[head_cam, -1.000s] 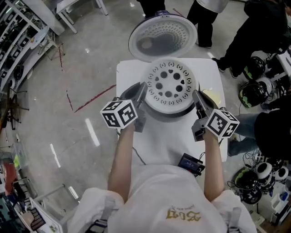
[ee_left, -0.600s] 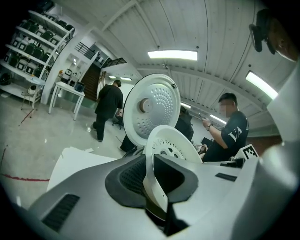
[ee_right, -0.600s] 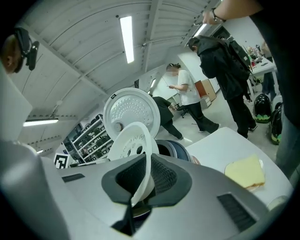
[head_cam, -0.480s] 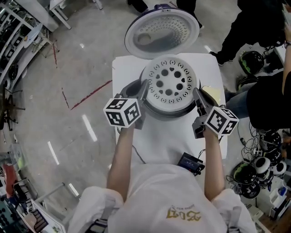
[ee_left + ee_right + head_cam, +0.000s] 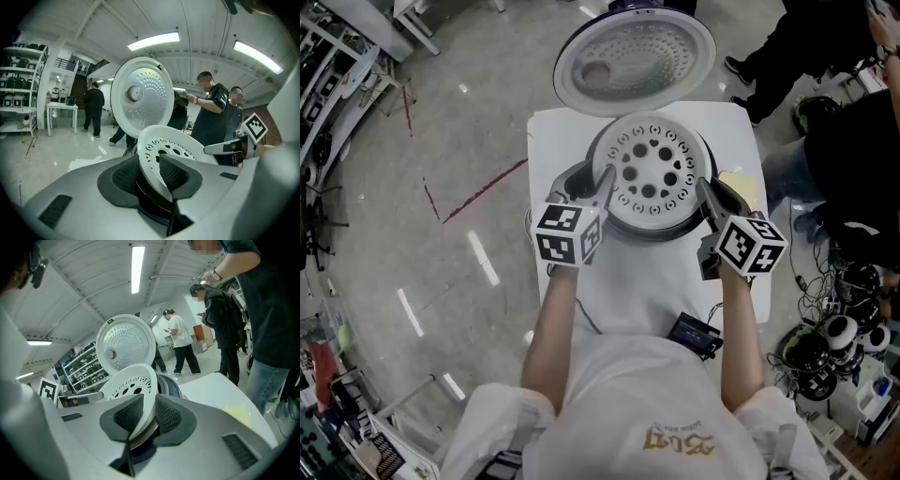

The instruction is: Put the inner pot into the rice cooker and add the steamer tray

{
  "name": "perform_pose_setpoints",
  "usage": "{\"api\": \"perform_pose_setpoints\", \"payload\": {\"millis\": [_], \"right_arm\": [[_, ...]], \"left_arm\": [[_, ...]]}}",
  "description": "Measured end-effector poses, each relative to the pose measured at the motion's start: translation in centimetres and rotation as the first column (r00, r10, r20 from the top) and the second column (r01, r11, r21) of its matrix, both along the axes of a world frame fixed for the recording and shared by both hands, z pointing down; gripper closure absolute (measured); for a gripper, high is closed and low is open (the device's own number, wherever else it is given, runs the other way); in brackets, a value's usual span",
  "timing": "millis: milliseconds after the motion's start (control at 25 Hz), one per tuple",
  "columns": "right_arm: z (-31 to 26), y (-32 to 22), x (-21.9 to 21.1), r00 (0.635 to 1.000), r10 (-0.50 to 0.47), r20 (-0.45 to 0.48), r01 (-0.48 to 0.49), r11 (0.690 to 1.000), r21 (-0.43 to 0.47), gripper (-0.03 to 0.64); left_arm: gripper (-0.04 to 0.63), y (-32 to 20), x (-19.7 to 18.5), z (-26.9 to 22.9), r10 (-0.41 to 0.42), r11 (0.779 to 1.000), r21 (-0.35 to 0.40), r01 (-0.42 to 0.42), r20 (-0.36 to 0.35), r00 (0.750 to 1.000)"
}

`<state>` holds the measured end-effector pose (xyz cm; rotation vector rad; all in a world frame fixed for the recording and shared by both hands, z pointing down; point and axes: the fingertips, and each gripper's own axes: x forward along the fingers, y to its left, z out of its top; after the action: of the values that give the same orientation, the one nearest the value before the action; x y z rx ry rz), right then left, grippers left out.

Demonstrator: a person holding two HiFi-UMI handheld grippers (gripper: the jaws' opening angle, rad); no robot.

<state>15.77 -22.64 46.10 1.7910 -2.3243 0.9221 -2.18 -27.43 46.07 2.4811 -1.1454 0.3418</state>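
Note:
The white steamer tray [image 5: 652,173], round with many holes, rests on top of the rice cooker [image 5: 649,232]. My left gripper [image 5: 605,183] is at its left rim and my right gripper [image 5: 705,187] at its right rim. Both sets of jaws have just been opening. In the left gripper view the tray [image 5: 174,143] has its rim between the left gripper [image 5: 152,173] pads with a gap on one side. In the right gripper view the tray [image 5: 131,380] rim likewise stands loosely inside the right gripper [image 5: 146,416]. The inner pot is hidden under the tray.
The cooker's lid [image 5: 633,61] stands open behind the tray. The cooker sits on a small white table [image 5: 647,281] with a yellow cloth [image 5: 742,187] at the right and a black device [image 5: 694,333] at the near edge. People stand at the back and right.
Both grippers have sunk a little with the tray, which now sits on the cooker. The left gripper's marker cube has rolled and moved closer to the cooker.

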Motion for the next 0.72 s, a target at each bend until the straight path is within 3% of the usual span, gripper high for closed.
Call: {"api": "perform_pose_setpoints", "payload": {"millis": [200, 520, 720], "right_arm": [[0.5, -0.4, 0.2, 0.988, 0.016, -0.151, -0.014, 1.000, 0.010, 0.529], [0.6, -0.2, 0.1, 0.965, 0.035, -0.258, -0.028, 0.999, 0.029, 0.521], [0.6, -0.3, -0.1, 0.954, 0.055, -0.295, -0.045, 0.998, 0.043, 0.499]], "left_arm": [[0.440, 0.0, 0.2, 0.6, 0.017, 1.000, 0.014, -0.017, 0.047, 0.999], [0.365, 0.7, 1.0, 0.7, 0.047, 0.995, 0.082, -0.060, 0.143, 0.989], [0.241, 0.4, 0.8, 1.2, 0.012, 0.987, 0.153, -0.047, 0.225, 0.974]]}}
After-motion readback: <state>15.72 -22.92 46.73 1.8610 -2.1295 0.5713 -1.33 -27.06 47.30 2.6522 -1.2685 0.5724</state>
